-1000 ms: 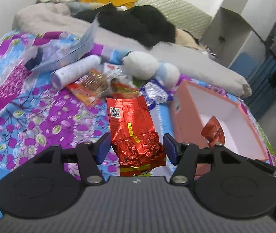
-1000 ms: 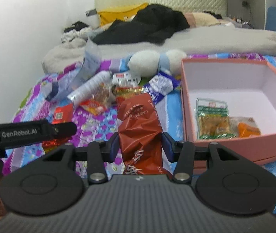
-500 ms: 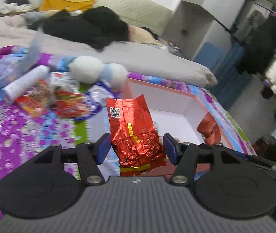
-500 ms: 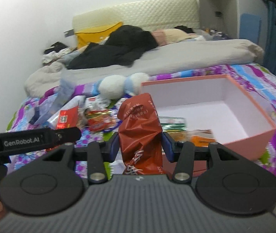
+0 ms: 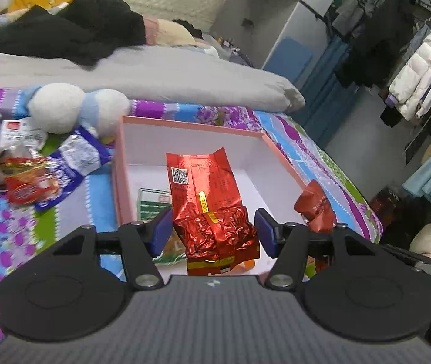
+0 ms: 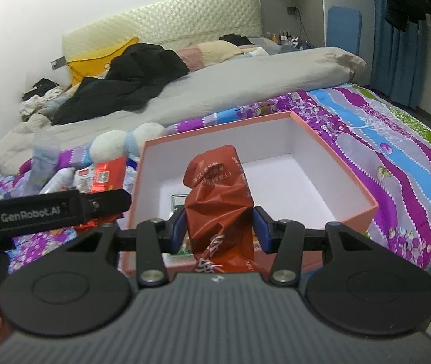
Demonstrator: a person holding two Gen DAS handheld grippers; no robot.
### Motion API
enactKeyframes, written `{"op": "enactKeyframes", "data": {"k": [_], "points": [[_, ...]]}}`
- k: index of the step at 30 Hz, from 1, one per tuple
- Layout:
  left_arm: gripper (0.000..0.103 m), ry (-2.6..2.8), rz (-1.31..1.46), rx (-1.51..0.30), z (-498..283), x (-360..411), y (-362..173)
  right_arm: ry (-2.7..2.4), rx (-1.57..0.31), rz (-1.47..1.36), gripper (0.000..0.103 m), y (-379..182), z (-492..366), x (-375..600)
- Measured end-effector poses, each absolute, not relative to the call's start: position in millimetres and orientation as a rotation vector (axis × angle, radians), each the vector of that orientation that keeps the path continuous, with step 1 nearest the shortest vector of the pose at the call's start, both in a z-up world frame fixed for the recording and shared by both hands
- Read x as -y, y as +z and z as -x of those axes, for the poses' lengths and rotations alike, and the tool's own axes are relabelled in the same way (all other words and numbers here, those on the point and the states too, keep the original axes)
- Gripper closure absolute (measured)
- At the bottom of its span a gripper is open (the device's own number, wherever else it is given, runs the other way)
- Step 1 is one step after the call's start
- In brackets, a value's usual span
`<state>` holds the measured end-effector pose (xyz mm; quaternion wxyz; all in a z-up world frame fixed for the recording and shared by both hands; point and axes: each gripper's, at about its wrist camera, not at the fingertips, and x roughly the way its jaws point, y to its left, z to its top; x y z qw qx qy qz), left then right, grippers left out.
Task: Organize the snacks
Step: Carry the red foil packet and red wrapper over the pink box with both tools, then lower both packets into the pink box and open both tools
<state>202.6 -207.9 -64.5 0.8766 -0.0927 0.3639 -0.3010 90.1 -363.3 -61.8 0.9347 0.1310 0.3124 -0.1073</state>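
Our left tongs (image 5: 213,233) pinch shiny red foil packet (image 5: 212,212), our right tongs (image 6: 218,229) clamp brown-red pouch (image 6: 220,209); both above pink box (image 6: 336,163)

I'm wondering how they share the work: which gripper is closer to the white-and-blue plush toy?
Left, it seems. The left gripper is at the pink box's left wall, the plush toy just beyond it. The right gripper is further right, at the box's near wall.
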Motion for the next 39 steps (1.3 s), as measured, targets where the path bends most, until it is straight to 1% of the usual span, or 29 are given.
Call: {"op": "enactKeyframes", "data": {"k": [7,13,20,27,28,30,35,39], "points": [[0.039,-0.623,0.174,-0.832,-263,251,-94,-0.224,-0.674,-0.284,0.053,-76,-130,400],[0.039,-0.584,0.171,-0.887,-298,274,-119,-0.217,-0.740,-0.312,0.053,-108,-167,429],[0.038,-0.531,0.157,-0.942,-316,283,-145,-0.186,-0.834,-0.322,0.053,-149,-192,446],[0.037,-0.502,0.139,-0.941,-317,290,-151,-0.178,-0.836,-0.349,0.052,-161,-194,458],[0.036,-0.487,0.139,-0.939,-317,290,-151,-0.177,-0.841,-0.357,0.051,-162,-194,459],[0.024,-0.490,0.147,-0.951,-317,289,-149,-0.181,-0.849,-0.360,0.034,-162,-193,459],[0.024,-0.515,0.103,-0.895,-302,288,-131,-0.144,-0.792,-0.400,0.035,-151,-179,458],[0.024,-0.535,0.132,-0.862,-288,277,-114,-0.148,-0.773,-0.390,0.035,-140,-165,451]]}}
